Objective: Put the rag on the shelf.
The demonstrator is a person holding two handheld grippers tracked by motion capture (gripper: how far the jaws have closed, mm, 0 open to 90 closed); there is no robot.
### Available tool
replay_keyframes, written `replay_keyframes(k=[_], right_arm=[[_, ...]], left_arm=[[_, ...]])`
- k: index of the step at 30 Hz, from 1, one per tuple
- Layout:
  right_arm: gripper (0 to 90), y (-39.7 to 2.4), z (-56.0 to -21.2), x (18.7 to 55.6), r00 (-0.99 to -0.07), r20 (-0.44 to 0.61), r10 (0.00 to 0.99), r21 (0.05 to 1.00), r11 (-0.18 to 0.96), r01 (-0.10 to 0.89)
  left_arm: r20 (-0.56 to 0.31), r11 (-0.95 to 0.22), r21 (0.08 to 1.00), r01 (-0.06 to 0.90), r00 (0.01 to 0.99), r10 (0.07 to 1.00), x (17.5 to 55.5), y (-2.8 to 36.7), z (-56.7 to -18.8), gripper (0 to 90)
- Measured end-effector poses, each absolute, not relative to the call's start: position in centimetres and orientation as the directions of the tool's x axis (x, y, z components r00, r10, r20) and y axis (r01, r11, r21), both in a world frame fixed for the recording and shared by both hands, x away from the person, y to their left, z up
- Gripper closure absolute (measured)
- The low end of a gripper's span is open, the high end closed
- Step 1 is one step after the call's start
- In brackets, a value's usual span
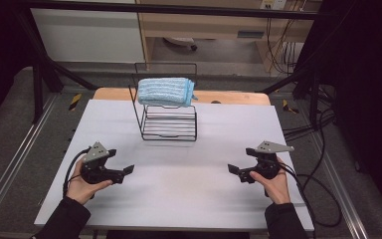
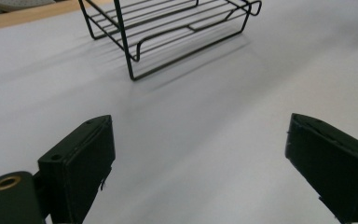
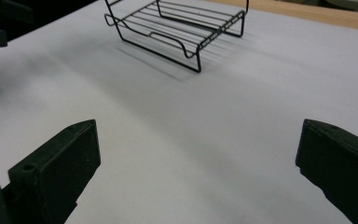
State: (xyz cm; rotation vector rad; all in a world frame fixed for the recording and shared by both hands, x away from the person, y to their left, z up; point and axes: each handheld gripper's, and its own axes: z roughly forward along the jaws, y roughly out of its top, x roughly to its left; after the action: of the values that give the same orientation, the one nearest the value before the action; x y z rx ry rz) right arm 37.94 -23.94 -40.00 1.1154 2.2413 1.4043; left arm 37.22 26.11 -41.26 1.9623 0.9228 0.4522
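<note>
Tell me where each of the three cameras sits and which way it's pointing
High view: above the person's side, looking forward and down on the white table, wire rack and blue towel on top; both hands, left gripper and right gripper show.
Left gripper view: rides the left gripper, low over the table, facing the rack's lower shelf; its open jaws show.
Right gripper view: rides the right gripper, facing the rack; open jaws show.
Shared: both gripper views see the rack's lower shelf and the bare table.

High view overhead, facing forward; tool views low, close, sharing wire rack point(image 1: 169, 122).
</note>
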Motion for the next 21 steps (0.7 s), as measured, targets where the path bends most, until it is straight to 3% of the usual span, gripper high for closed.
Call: replay_keyframes(k=[12,21], right_arm=[[0.5,-26.5,-43.6,36.3,-0.645,0.169,0.745,0.822,0.254,0.509],[0.6,-27.2,-44.2,35.9,-0.634,0.172,0.754,0.821,0.247,0.515]], left_arm=[[-0.019,-0.377,0.813,0.444,0.666,0.745,36.5,26.8,-43.9,8.5],[-0.02,-0.384,0.807,0.448,0.671,0.741,36.1,27.0,-44.7,8.5]])
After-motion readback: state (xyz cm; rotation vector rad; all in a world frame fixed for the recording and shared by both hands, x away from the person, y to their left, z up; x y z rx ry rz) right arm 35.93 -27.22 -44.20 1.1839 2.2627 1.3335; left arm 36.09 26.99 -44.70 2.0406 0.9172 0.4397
